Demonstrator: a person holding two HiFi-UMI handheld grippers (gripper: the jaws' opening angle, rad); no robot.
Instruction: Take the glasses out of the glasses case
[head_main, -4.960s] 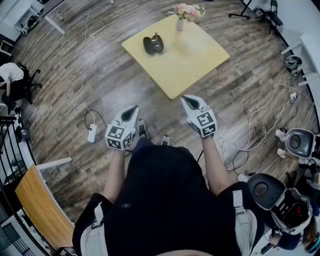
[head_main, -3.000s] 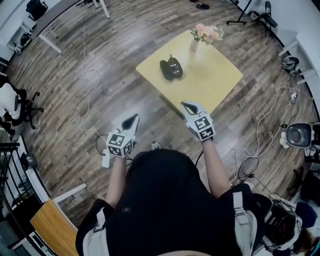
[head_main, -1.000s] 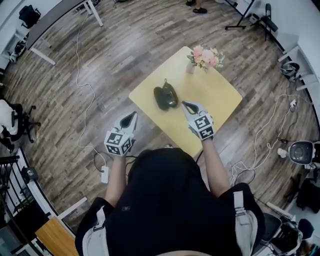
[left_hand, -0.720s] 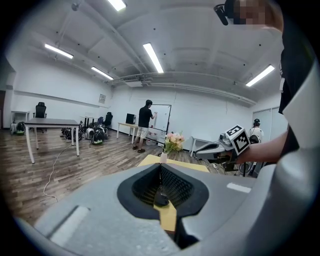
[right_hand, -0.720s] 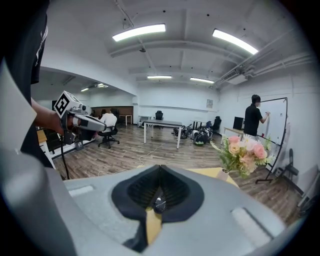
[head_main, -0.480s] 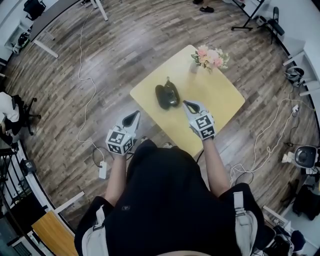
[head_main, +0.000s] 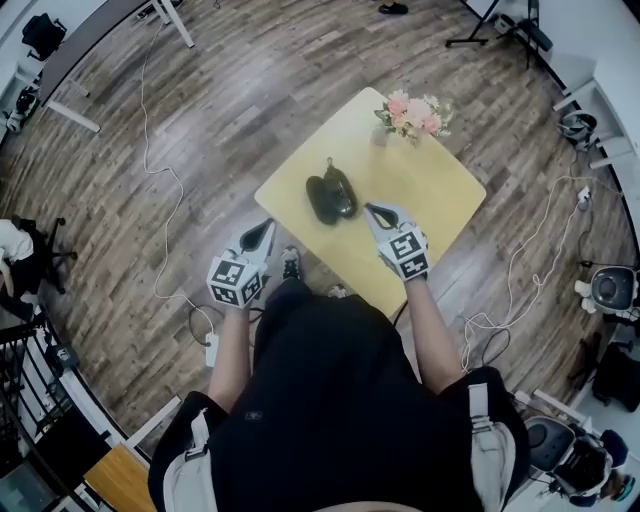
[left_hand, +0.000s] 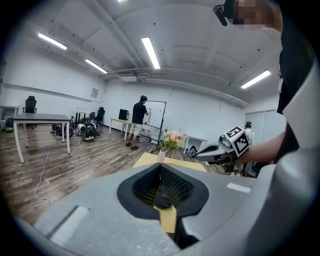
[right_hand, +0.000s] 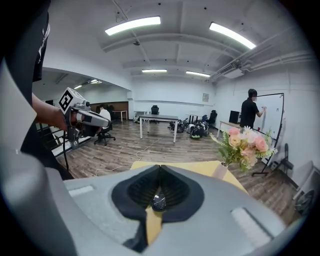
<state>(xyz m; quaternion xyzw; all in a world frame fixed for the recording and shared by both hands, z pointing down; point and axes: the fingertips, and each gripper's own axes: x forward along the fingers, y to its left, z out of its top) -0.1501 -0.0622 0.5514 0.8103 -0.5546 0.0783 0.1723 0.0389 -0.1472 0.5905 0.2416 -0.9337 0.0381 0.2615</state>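
Seen from above, a person in a black top stood at the near corner of a square yellow desk (head_main: 425, 200) on a wooden floor (head_main: 200, 110), holding one tool in each hand.

The left tool (head_main: 263, 228) hung over the floor, just short of the desk's near-left edge. The right tool (head_main: 372, 209) reached over the desk, its tip near the glasses case (head_main: 331, 195) but apart from it. The case was a dark oval thing lying near the middle of the desk's left half. It showed as two dark lobes side by side, which might mean it lay hinged open, but it was too small to be sure, and no glasses could be made out. A vase of pink flowers (head_main: 405, 112) stood at the far corner, well apart from the case.

In each tool's own view, the jaw tips met and nothing sat between the pads. The case showed only as a small dark shape far off on the yellow top, seen through the gap below the tips.

The task looked barely begun. Both tools were empty and neither touched the case. Reaching the case, steadying it, opening it if needed and lifting the glasses out all seemed left to do.
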